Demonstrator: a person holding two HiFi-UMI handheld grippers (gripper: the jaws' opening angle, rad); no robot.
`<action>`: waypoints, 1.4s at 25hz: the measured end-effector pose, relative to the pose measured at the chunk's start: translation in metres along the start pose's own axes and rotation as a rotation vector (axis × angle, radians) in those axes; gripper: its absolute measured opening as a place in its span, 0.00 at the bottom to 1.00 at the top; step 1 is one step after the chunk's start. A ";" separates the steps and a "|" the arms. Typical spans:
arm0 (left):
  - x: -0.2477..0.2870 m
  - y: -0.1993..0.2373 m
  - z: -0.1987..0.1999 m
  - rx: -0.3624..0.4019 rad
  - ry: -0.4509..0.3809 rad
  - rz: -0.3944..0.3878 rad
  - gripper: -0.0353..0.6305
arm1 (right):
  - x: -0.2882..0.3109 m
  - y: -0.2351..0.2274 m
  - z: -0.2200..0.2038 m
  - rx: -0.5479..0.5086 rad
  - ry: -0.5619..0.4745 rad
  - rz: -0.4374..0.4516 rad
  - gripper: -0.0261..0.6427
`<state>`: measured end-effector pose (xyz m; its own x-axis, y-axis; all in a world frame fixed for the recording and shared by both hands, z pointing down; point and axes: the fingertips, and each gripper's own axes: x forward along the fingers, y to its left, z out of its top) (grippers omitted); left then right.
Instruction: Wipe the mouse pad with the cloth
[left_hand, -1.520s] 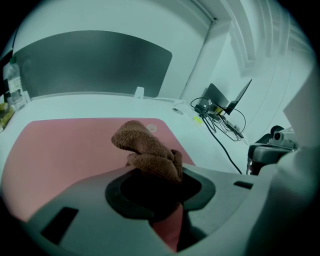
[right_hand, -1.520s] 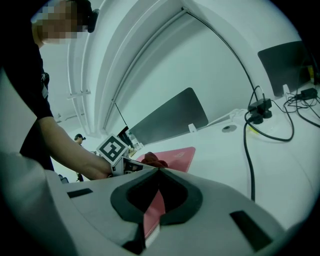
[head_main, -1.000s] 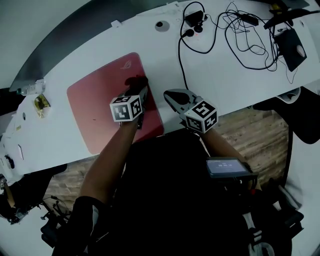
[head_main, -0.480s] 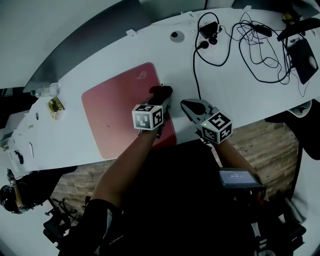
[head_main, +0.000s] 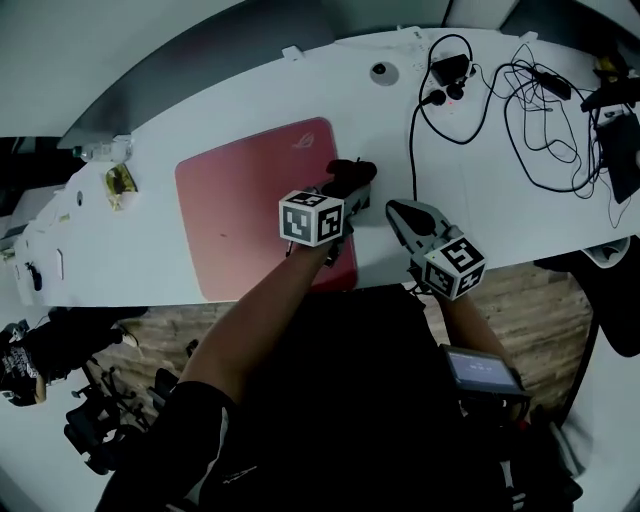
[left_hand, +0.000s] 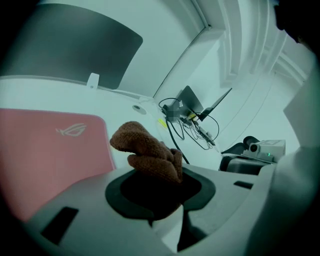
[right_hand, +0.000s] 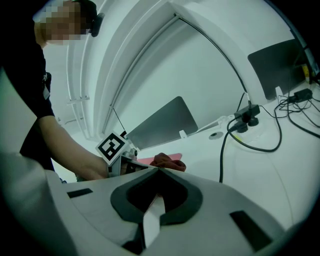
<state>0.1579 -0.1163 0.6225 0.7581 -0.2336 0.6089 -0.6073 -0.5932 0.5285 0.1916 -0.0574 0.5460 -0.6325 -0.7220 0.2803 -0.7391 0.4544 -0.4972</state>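
Observation:
The red mouse pad (head_main: 245, 205) lies on the white table (head_main: 500, 190), with a pale logo near its far edge (left_hand: 70, 131). My left gripper (head_main: 345, 192) is shut on a bunched brown cloth (left_hand: 147, 150), which shows dark in the head view (head_main: 352, 174). The cloth hangs at the pad's right edge, over white table top. To the right of it, near the table's front edge, my right gripper (head_main: 395, 210) is shut with nothing in it (right_hand: 157, 170). In the right gripper view, the cloth (right_hand: 169, 161) and the left gripper's marker cube (right_hand: 113, 145) show just beyond the jaws.
Black cables (head_main: 530, 110) and a plug (head_main: 448, 72) sprawl over the table's far right. A round grommet (head_main: 380, 71) sits behind the pad. Small items (head_main: 120, 180) lie at the table's left end. Wooden floor (head_main: 540, 300) shows below the front edge.
My left gripper has carried the cloth rightward across the pad's right part to its right edge. The right gripper has kept its place beside it, still shut.

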 end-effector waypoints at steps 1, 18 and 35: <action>0.001 0.003 0.005 0.010 -0.004 0.006 0.24 | -0.001 -0.002 0.001 0.000 -0.002 -0.003 0.08; -0.034 0.081 0.020 0.023 0.005 0.195 0.25 | 0.024 0.019 -0.001 -0.016 0.046 0.017 0.08; -0.105 0.158 0.015 -0.056 -0.035 0.268 0.25 | 0.064 0.067 -0.006 -0.047 0.099 -0.012 0.08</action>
<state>-0.0145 -0.1972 0.6335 0.5753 -0.4036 0.7114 -0.7991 -0.4631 0.3834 0.1000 -0.0703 0.5357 -0.6416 -0.6734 0.3674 -0.7555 0.4717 -0.4547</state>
